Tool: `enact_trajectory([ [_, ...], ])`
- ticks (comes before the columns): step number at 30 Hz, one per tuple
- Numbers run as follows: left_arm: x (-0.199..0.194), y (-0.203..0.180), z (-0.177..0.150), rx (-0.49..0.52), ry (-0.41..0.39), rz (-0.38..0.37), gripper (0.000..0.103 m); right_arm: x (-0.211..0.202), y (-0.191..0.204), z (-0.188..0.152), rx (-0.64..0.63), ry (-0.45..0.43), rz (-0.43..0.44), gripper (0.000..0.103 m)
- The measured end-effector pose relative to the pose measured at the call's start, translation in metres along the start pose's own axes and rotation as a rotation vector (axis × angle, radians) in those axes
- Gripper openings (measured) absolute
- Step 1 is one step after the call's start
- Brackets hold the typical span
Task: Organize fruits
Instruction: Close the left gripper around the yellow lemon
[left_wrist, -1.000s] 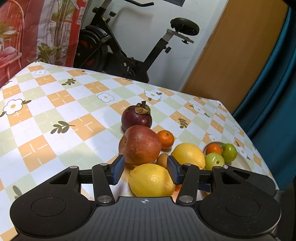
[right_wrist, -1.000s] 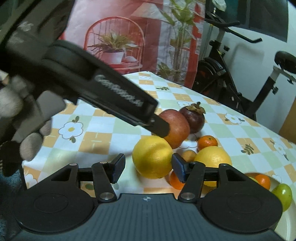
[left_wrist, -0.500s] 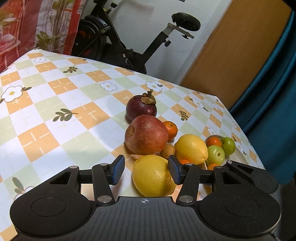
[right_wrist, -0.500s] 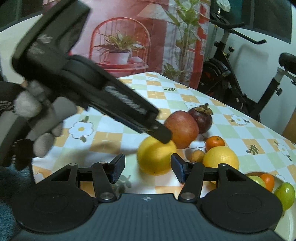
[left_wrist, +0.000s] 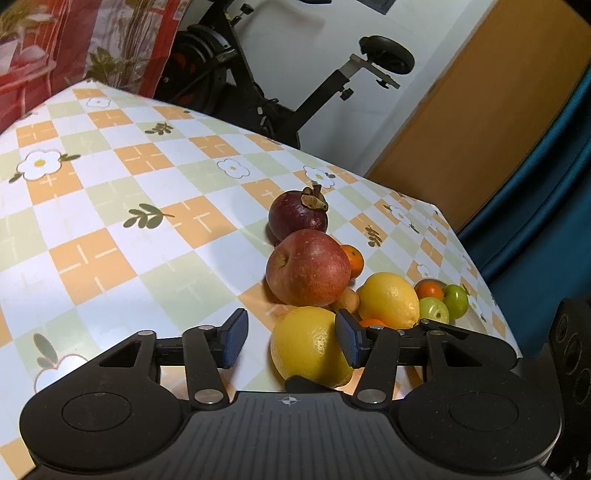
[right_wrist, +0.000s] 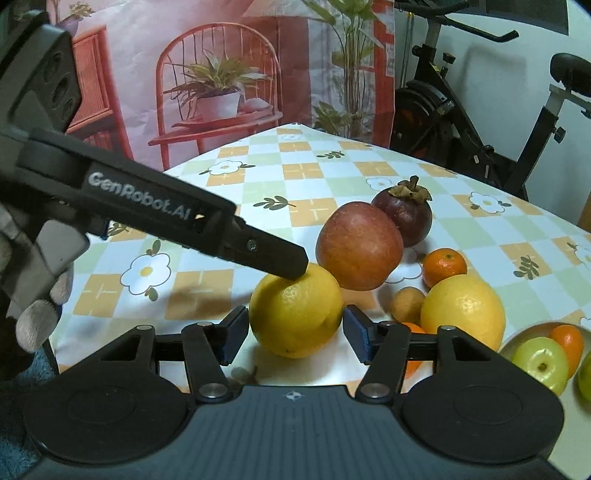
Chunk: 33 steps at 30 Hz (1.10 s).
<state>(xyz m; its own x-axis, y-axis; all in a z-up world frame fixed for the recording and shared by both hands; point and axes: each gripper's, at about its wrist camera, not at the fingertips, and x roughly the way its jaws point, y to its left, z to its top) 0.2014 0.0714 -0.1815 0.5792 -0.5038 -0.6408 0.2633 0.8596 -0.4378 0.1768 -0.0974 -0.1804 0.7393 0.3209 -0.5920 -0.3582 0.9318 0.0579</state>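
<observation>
Fruit lies in a cluster on the checked tablecloth. A near lemon (left_wrist: 310, 343) (right_wrist: 295, 314) sits between the open jaws of both grippers. My left gripper (left_wrist: 290, 338) is open, with the lemon by its right finger. My right gripper (right_wrist: 293, 336) is open around the same lemon. The left gripper's finger (right_wrist: 273, 256) rests over the lemon's top in the right wrist view. Behind are a red apple (left_wrist: 308, 267) (right_wrist: 360, 245), a mangosteen (left_wrist: 297, 218) (right_wrist: 402, 214), a second lemon (left_wrist: 388, 299) (right_wrist: 461, 310), a mandarin (right_wrist: 443, 266) and a small brown fruit (right_wrist: 406, 304).
A white bowl (right_wrist: 517, 341) at the right table edge holds green fruits (left_wrist: 434, 310) (right_wrist: 539, 363) and an orange one (left_wrist: 428, 290). An exercise bike (left_wrist: 280, 85) stands behind the table. A blue curtain (left_wrist: 546, 147) hangs at the right.
Both grippers have moved nearer the near lemon. The left gripper has shifted left, so the lemon lies toward its right finger. The left finger now lies on top of the lemon.
</observation>
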Motion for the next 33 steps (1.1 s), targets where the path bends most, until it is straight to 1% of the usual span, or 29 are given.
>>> enact_trajectory([
  [2,0.002,0.002,0.000,-0.024,0.010,-0.008,0.061,0.000,-0.001,0.000,0.002,-0.004,0.000,0.060],
  [7,0.004,0.004,-0.002,-0.055,0.026,-0.033,0.061,-0.001,0.001,-0.002,-0.003,-0.014,-0.003,0.060],
  [9,0.005,0.004,-0.003,-0.056,0.035,-0.033,0.061,-0.001,0.002,-0.003,-0.012,-0.018,-0.008,0.060],
  [10,0.006,0.004,-0.004,-0.057,0.038,-0.033,0.064,-0.001,0.003,-0.003,-0.013,-0.019,-0.010,0.060],
  [11,0.007,0.004,-0.004,-0.060,0.039,-0.033,0.064,-0.001,0.003,-0.003,-0.011,-0.019,-0.008,0.059],
  [22,0.013,0.002,-0.009,-0.053,0.054,-0.068,0.064,-0.002,0.000,-0.005,0.011,-0.018,-0.012,0.059],
  [33,0.016,0.002,-0.011,-0.053,0.052,-0.078,0.064,-0.005,-0.003,-0.010,0.034,-0.008,-0.013,0.059],
])
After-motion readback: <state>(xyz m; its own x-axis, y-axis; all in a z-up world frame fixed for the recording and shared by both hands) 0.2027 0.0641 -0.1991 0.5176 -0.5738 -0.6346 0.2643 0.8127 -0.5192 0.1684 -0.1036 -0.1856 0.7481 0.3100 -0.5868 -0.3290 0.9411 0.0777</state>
